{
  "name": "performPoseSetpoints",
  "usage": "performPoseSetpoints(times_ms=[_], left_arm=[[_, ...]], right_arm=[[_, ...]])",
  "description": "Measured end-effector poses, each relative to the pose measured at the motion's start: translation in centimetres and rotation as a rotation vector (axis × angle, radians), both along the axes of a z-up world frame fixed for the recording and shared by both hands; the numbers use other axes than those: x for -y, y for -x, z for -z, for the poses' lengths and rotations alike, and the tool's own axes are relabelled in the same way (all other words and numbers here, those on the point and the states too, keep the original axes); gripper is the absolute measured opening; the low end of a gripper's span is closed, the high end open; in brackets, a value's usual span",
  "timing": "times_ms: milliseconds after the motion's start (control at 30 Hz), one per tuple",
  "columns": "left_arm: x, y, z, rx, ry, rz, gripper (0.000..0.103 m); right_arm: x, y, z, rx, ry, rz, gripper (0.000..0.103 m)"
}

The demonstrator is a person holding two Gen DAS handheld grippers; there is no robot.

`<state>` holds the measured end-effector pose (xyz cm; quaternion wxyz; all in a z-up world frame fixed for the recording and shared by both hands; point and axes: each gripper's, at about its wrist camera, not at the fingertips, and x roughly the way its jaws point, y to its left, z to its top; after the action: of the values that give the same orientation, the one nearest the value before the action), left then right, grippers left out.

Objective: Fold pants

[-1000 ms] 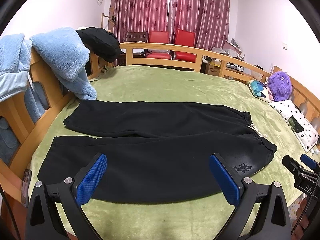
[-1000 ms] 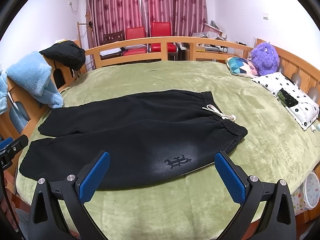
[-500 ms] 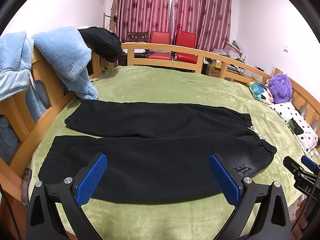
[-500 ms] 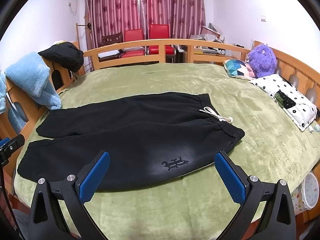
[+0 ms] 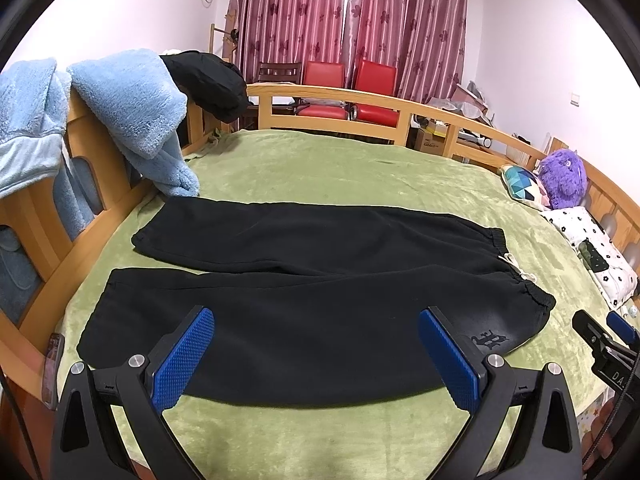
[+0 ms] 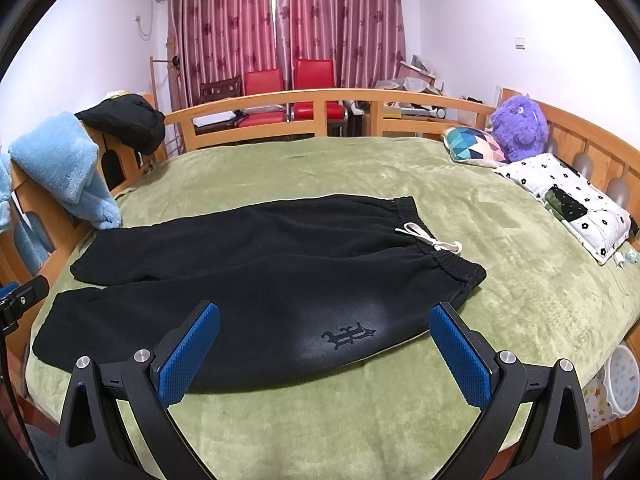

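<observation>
Both jaws stood wide open and held nothing: the left gripper [image 5: 316,354] hung over the near leg of the pants [image 5: 304,280], the right gripper [image 6: 325,350] over the hip by the logo [image 6: 349,335]. The pants lay flat along the near edge of the bed [image 6: 360,168], both legs side by side, cuffs toward the left rail, waistband and white drawstring [image 6: 430,240] to the right. Past them, a blue robe [image 5: 132,116] hung on the left rail; pillows [image 6: 568,204] and a purple plush [image 6: 520,128] lay at the far right corner.
</observation>
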<state>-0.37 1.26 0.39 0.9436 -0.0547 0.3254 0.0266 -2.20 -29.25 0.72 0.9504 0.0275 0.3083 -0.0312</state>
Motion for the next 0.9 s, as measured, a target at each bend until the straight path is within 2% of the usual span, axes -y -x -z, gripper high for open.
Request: performPoseSetpoints(times_ms=[467,700,900], left_arm=[[-0.7,-0.1,0.0,0.006,0.010,0.003,0.103],[-1.0,-0.4,0.3,-0.001,-0.014,0.010,0.103],[-1.6,-0.7,0.6,0.020,0.001,0.020,0.103]], right_arm=[[-0.1,-0.5,0.3,-0.020,-0.014,0.000,0.103],[-0.9,-0.6,-0.1,-0.016,-0.012,-0.019,0.102],[-0.9,-1.0,0.2,-0.047,-0.046,-0.050,0.102]])
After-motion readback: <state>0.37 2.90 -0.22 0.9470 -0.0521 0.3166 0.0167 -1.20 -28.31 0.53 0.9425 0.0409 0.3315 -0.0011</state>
